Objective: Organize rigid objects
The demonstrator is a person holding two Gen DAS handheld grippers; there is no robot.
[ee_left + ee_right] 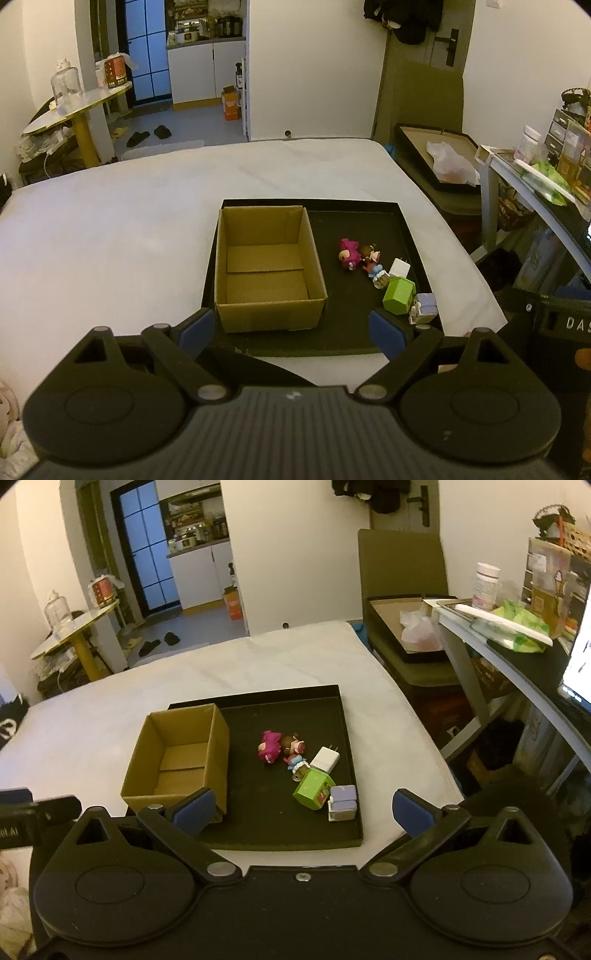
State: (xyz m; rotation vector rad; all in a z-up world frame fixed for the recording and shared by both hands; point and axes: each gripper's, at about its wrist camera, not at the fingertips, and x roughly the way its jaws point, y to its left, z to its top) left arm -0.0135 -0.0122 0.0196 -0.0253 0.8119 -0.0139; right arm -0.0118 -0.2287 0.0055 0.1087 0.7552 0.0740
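Cardboard box (267, 266) empty, left in black tray (354, 341); toys (384, 275) clustered right; left gripper (291, 328), right gripper (303, 808) spread wide, holding nothing.

An open cardboard box (267, 266) stands upright just ahead of the left jaws. Ahead between the right jaws lie a pink figurine (269, 751), brown-haired doll (293, 745), white charger (325, 758), tilted green cube (314, 788) and lavender block (343, 802), clustered.
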